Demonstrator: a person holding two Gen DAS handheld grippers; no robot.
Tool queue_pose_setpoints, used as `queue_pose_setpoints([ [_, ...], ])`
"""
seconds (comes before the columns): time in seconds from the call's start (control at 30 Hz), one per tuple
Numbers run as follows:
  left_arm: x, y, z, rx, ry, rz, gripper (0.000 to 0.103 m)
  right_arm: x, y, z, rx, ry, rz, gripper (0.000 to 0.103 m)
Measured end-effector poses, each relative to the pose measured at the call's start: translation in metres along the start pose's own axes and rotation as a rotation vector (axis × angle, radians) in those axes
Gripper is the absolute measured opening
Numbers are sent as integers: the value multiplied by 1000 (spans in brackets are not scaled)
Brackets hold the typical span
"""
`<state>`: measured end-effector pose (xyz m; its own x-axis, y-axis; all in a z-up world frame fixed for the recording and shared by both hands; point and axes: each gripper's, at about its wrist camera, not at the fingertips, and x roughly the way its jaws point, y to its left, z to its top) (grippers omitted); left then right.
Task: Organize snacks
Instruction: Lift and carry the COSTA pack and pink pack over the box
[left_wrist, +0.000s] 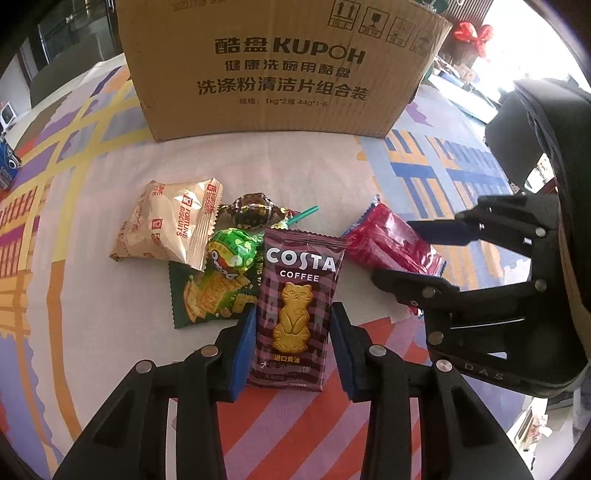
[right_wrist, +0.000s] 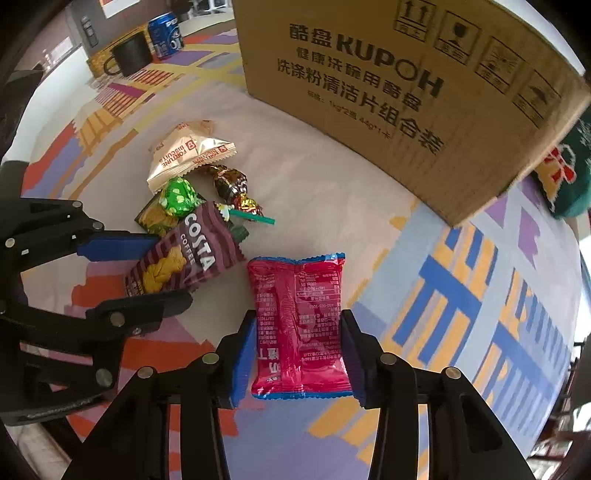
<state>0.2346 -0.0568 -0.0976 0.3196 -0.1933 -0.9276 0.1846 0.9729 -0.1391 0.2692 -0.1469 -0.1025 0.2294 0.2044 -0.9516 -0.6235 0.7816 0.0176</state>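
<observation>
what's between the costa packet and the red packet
Only bare tablecloth separates the Costa packet from the red packet; the right wrist view shows it.

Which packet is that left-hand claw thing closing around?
Start at the big cardboard box; a heap of snacks lies before it. At the heap's near edge, between the left gripper pads, is the Costa Coffee packet: purple striped, and the only one showing a golden cat-shaped biscuit.

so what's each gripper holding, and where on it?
Left gripper pinches the Costa packet across its lower side edges. Right gripper pinches the red packet across its near-end sides.
</observation>
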Motion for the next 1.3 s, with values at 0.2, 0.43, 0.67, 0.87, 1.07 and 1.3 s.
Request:
queue_pose_setpoints([
  [0.2,-10,-3,-4,9,-27,-14,38,-12,-6,-13,100,-35,2,43],
  [0.43,-33,-5,-5,16,-87,-27,38,-31,-7,-20,167,-98,1,43],
  [0.67,-61,-4,2,21,-170,-22,38,-55,-9,-25,226,-167,-8,43],
  [0.87,-84,1,17,24,-240,-8,38,-75,-9,-17,256,-231,-20,43],
  [1.07,-103,7,33,28,-298,2,38,-97,-10,-2,273,-306,-41,43],
  [1.3,-122,9,50,34,-356,10,38,-119,-12,14,284,-379,-44,43],
])
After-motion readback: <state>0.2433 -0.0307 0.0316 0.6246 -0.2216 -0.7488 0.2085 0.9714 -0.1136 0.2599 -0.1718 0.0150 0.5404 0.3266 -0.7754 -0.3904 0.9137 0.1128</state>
